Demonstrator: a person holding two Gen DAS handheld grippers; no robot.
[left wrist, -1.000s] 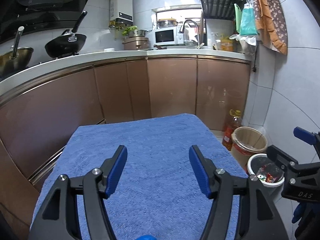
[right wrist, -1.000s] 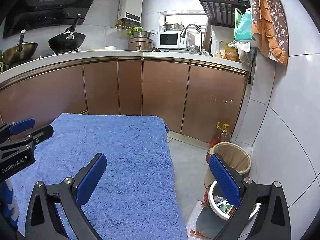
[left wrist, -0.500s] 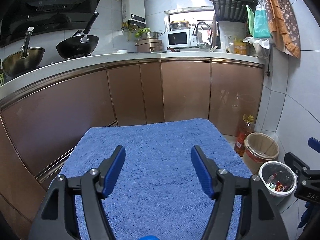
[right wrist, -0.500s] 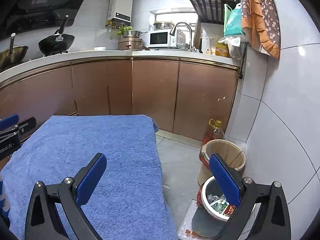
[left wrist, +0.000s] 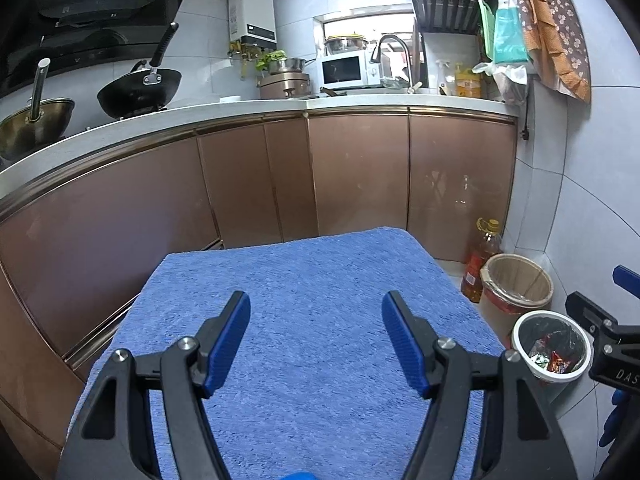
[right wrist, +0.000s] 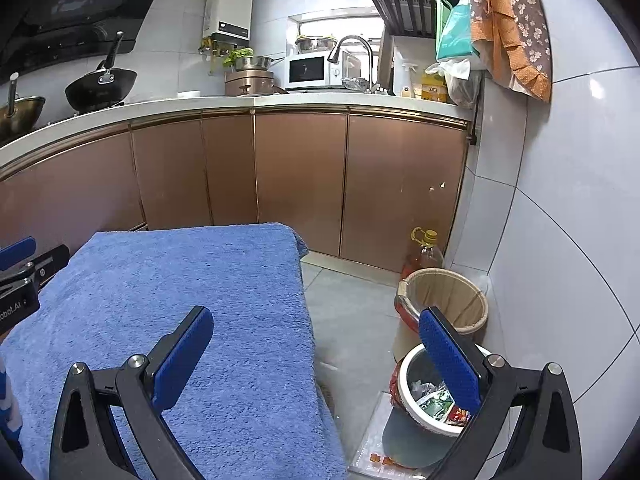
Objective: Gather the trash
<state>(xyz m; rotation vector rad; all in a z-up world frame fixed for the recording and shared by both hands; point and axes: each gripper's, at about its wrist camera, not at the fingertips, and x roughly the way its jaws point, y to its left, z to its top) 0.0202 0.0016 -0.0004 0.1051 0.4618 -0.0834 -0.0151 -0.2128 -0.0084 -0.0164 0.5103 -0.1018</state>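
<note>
Two hand-held grippers hang over a table draped in a blue towel [left wrist: 320,300] in a tiled kitchen. The left gripper [left wrist: 316,336] has its jaws spread wide, with nothing between them but towel. The right gripper [right wrist: 316,356] is likewise spread and empty, straddling the towel's right edge: its left finger is over the cloth, its right finger in front of the bin [right wrist: 404,376]. The trash [right wrist: 434,398], a litter of coloured wrappers, lies inside that white-rimmed bin on the floor, right of the table, against the wall. In the left view the bin sits well right of the left gripper, just beside the right gripper. A wicker basket [right wrist: 452,292] and an oil bottle [right wrist: 426,252] stand behind the bin.
</note>
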